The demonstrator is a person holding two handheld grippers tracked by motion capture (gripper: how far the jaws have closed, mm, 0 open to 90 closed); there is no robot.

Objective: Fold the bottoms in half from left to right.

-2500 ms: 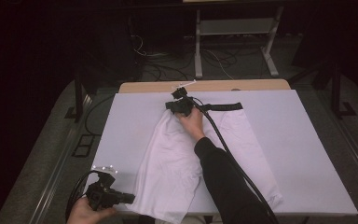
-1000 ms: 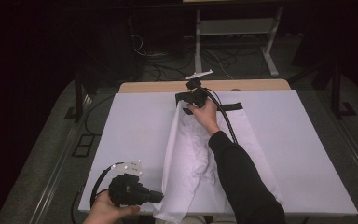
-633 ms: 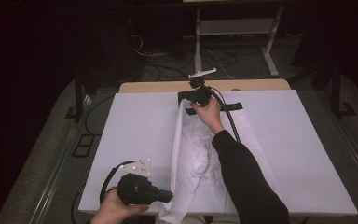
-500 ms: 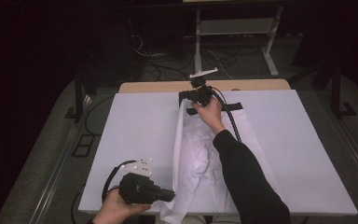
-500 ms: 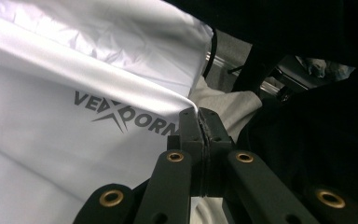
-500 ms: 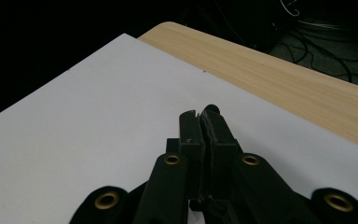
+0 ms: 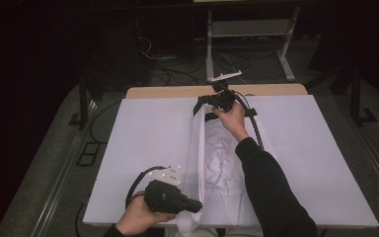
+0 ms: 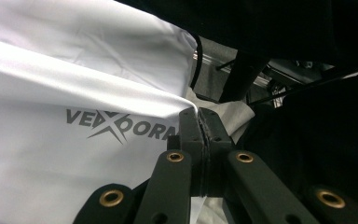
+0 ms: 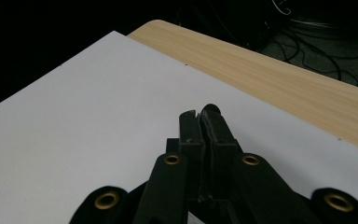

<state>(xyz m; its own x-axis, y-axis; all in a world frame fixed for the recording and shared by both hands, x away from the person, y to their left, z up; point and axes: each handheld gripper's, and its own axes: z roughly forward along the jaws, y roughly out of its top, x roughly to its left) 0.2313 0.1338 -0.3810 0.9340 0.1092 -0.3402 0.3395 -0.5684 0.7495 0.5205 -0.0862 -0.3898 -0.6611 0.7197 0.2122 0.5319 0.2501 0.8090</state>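
We hold white garment (image 7: 217, 168) stretched between claws: left claw (image 8: 199, 122) clamped on near edge, right claw (image 7: 201, 106) clamped on far edge. Risk: thin cloth slipping from pinch under tension; fold lands crooked.

the garment (image 7: 222, 168) lies down the middle of the board (image 7: 143, 138), running from the far edge to the near edge, and the board sits on the table (image 7: 177, 91), whose top shows as a strip behind it. the right gripper (image 7: 201, 105) is at the garment's far end, the left gripper (image 7: 197, 206) at its near end by the board's near edge, the two well apart. behind the table, on the floor, a stand (image 7: 246, 29) rises with cables (image 7: 177, 61) lying to its left.
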